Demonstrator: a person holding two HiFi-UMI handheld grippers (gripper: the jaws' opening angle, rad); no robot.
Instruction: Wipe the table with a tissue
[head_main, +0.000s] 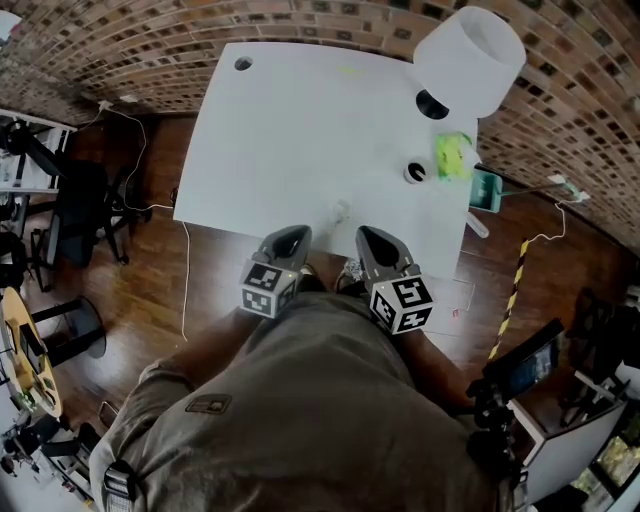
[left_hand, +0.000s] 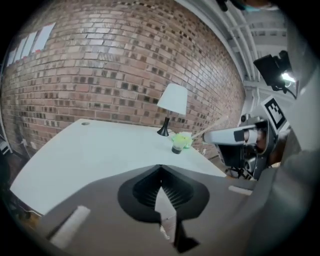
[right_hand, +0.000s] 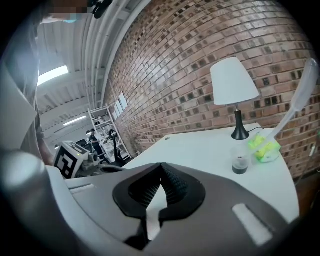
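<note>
At the far left, off the table, a chair (head_main: 85, 215) stands on the wood floor, and a cable (head_main: 185, 280) hangs down past the table's left near corner.

The table (head_main: 280, 130) runs away from the person toward the brick wall. Its left and middle are bare, probably the stretch meant for wiping.

The left gripper (head_main: 290, 238) hangs over the near edge and points a little down at the tabletop. In its own view the jaws meet at the tips. Only pale tabletop shows through the slot behind them, so it looks closed on nothing.

Just beyond the two grippers and between their lines, a small pale crumple lies on the table close to the near edge. This is most likely the tissue (head_main: 340, 210). It is faint, and neither gripper touches it.

The right gripper (head_main: 372, 238) sits just beside the left at much the same tilt. Its jaws are also together at the tips, with nothing seen pinched. The two seem held side by side because the person stands square to the near edge with the tissue straight ahead.

Toward the right far corner stand a small jar (head_main: 415, 172), a green thing (head_main: 452, 155) and a lamp (head_main: 470, 60). They are grouped out of the way of a wipe.

By my reading, wiping is not under way. One gripper must open and take the tissue first.
</note>
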